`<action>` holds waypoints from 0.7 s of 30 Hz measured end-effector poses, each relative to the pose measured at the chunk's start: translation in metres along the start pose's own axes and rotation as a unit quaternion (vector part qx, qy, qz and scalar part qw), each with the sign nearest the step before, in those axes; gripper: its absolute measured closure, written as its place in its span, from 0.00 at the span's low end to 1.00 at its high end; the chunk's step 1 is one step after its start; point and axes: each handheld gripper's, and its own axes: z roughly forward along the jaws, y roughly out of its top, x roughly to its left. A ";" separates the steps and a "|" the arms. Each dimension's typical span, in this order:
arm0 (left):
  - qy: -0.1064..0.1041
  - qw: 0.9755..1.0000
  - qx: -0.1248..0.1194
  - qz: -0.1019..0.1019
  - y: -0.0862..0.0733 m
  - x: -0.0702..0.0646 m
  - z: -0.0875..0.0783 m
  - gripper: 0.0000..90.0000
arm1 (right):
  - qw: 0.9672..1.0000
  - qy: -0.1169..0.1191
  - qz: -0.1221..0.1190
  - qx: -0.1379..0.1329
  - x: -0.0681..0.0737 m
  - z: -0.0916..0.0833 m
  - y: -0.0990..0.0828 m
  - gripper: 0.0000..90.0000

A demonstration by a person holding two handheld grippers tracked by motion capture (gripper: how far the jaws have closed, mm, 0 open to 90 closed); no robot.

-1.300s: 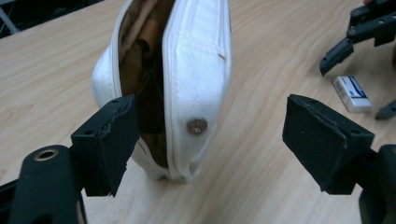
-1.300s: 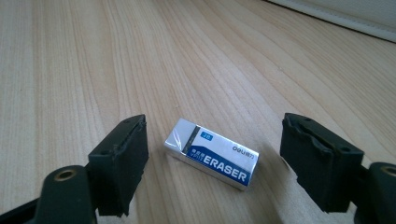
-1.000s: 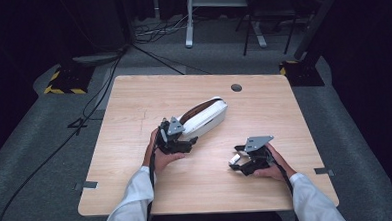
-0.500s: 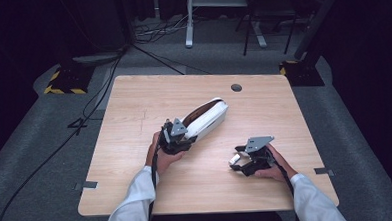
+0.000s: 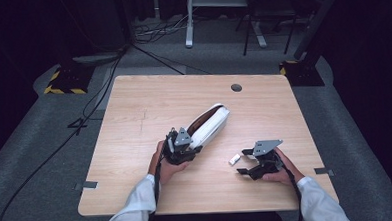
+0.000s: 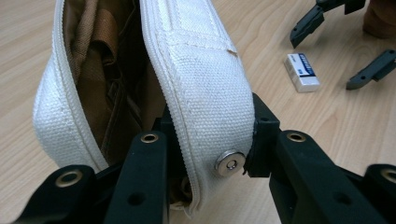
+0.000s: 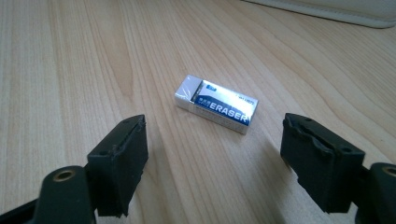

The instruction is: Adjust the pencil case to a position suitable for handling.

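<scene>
A white canvas pencil case [image 5: 210, 123] lies unzipped near the table's middle, and its brown lining shows in the left gripper view. My left gripper [image 5: 189, 148] is shut on the case's near end. In its own view the jaws pinch the white flap [image 6: 196, 70] beside a metal snap [image 6: 229, 164]. A small white and blue eraser [image 5: 234, 159] lies flat on the wood to the right of the case. My right gripper [image 5: 245, 163] stands open just right of the eraser. In the right gripper view the eraser [image 7: 217, 103] lies ahead of the spread jaws, untouched.
The wooden table [image 5: 148, 102] has a round cable hole [image 5: 236, 87] near its far edge. Black cables and a yellow-striped stand base [image 5: 61, 82] lie on the grey floor beyond the far left corner.
The left gripper and the pencil case have shifted slightly toward the near edge. The right gripper has hardly moved and stays open by the eraser.
</scene>
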 end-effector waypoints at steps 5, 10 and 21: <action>-0.005 1.000 0.002 0.003 0.000 -0.008 -0.001 0.75 | 1.000 -0.003 -0.001 0.000 0.000 -0.001 -0.001 0.26; -0.013 1.000 0.006 0.010 -0.002 -0.020 -0.004 0.76 | 1.000 -0.003 0.001 -0.001 0.000 -0.001 -0.001 0.26; -0.028 0.999 0.011 0.022 -0.009 -0.037 -0.014 0.76 | 1.000 -0.004 0.001 -0.001 0.000 -0.002 -0.002 0.26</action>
